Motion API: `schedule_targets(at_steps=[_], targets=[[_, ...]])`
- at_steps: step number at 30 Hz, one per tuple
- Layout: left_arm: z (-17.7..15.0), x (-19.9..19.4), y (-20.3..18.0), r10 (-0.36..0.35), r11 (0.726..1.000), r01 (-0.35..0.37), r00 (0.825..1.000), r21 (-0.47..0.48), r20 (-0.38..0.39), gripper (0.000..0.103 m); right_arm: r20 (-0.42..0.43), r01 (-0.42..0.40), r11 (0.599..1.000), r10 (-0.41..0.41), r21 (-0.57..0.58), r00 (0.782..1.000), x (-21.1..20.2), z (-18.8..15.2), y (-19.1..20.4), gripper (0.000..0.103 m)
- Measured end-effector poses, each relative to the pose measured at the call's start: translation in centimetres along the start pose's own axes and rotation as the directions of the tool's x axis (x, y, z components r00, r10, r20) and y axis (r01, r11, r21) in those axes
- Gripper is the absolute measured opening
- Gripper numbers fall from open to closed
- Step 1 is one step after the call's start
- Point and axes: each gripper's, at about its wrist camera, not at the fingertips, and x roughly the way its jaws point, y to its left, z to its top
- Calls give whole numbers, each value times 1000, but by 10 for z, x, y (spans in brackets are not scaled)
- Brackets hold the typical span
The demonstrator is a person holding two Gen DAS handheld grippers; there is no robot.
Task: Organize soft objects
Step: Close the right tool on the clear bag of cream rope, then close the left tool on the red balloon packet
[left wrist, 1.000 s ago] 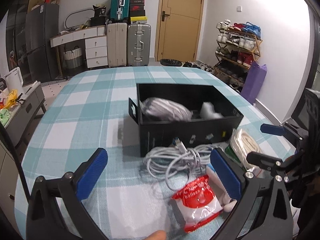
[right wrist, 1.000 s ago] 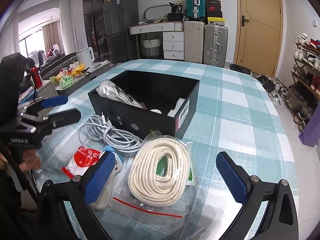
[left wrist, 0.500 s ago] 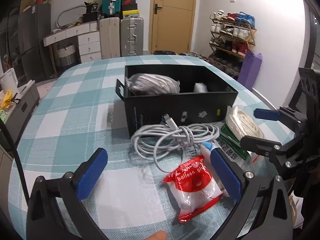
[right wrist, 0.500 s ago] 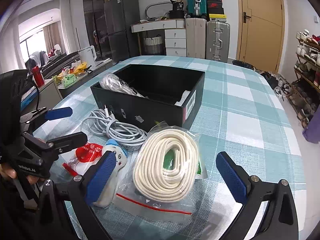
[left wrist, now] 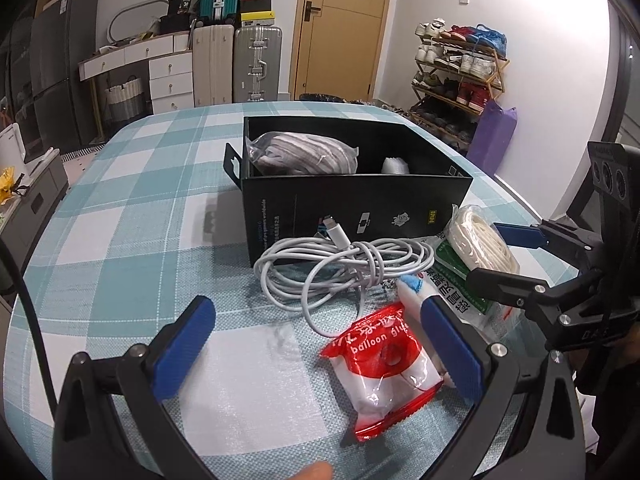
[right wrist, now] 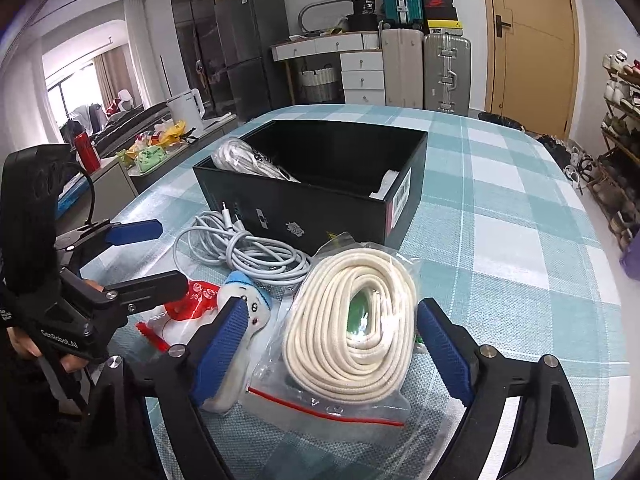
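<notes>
A black box (left wrist: 356,200) stands on the checked table and holds a bagged grey bundle (left wrist: 304,154); the box also shows in the right wrist view (right wrist: 320,204). In front of it lie a white cable coil (left wrist: 340,268), a red balloon-glue packet (left wrist: 384,364), a small white plush (right wrist: 244,320) and a bagged cream rope coil (right wrist: 352,320). My left gripper (left wrist: 320,344) is open and empty, low over the table before the cable and packet. My right gripper (right wrist: 332,340) is open, its jaws on either side of the rope bag.
The table (left wrist: 120,216) is covered with a teal checked cloth. Suitcases (left wrist: 256,64), a dresser and a door stand behind it. A shoe rack (left wrist: 460,76) is at the right. A side counter with a kettle (right wrist: 184,108) is at the left.
Both grippers have moved nearer to the items in front of the box. My right gripper now straddles the rope bag. Both stayed open.
</notes>
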Motion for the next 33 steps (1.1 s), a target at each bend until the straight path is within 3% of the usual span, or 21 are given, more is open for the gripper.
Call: schedule_targets(at_steps=[5,19,23,33], targets=[[0,1,-1,2,1000,-2,1000,11,-6,103,-9,2,1000,-2,-17,1000,4,-1,3,81],[0,4,-6,9,1000,-8,1000,22,-17,103,0,15,999,-15,-32,1000,2,-2,7,47],[-1,4,-8,25,999,-25,999,26,-24,103,11,8,1000,-8,-27,1000,-2,0,7,45],[-7,8,-15,10,999,-6,992,37,-128,103,42,7,1000,-6,-9,999,-15,4,5,45]])
